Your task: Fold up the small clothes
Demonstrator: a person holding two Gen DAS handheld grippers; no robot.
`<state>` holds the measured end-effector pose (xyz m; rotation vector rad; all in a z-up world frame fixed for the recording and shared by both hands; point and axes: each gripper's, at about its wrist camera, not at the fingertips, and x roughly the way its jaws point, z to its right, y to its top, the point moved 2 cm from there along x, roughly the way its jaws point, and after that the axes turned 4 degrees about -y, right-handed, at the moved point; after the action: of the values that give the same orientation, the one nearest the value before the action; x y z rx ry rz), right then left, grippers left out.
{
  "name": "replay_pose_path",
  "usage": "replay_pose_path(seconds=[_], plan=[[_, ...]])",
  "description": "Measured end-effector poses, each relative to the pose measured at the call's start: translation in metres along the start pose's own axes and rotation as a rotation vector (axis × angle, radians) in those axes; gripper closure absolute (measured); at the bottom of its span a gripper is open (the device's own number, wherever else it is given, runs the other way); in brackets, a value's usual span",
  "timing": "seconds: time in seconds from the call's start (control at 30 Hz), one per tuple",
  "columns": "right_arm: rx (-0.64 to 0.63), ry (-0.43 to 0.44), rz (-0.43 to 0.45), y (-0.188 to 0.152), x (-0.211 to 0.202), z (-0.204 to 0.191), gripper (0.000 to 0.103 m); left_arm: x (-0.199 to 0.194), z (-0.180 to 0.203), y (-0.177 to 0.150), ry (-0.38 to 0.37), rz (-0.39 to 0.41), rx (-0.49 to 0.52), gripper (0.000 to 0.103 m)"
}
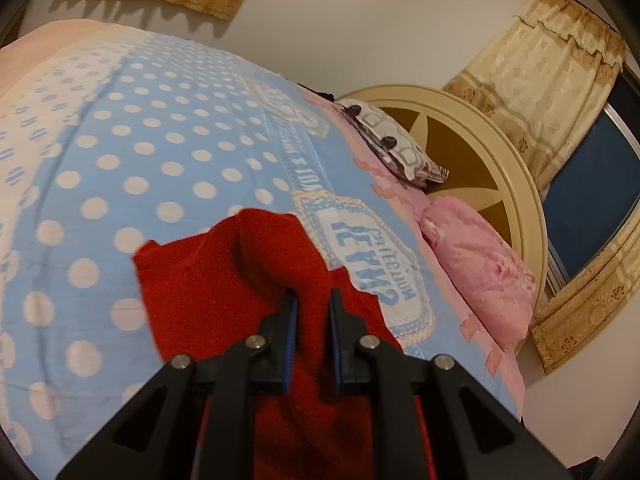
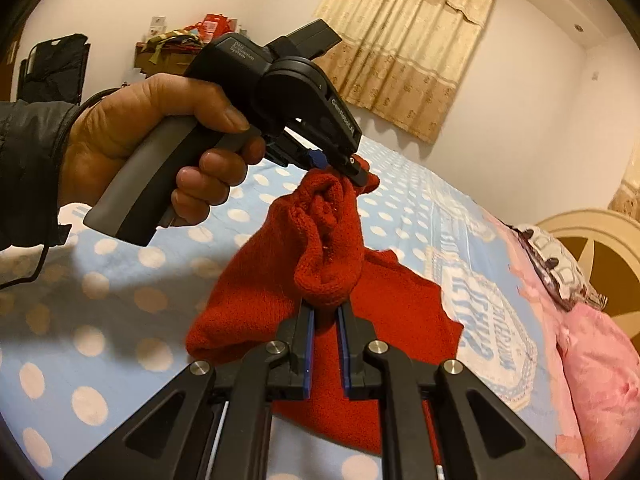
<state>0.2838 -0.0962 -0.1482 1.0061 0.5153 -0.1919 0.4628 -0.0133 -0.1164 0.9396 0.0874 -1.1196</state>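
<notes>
A red knit garment hangs lifted over the blue polka-dot bed cover. My left gripper is shut on one part of it, with red cloth pinched between its fingers. It also shows in the right wrist view, held by a hand above the bed and gripping the garment's top. My right gripper is shut on a rolled knit edge of the red garment. The rest of the cloth drapes down onto the cover.
A pink pillow and a patterned pillow lie against the cream round headboard. Curtains hang on the wall. A dark chair and cluttered shelf stand far left.
</notes>
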Motion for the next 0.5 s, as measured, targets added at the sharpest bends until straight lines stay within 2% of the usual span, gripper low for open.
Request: replay_pose_path(seconds=[0.5], plan=[[0.102,-0.052,-0.058,-0.026,-0.002,0.056,0.093,0.064,0.055,0.003,-0.022,-0.085,0.091,0.089]])
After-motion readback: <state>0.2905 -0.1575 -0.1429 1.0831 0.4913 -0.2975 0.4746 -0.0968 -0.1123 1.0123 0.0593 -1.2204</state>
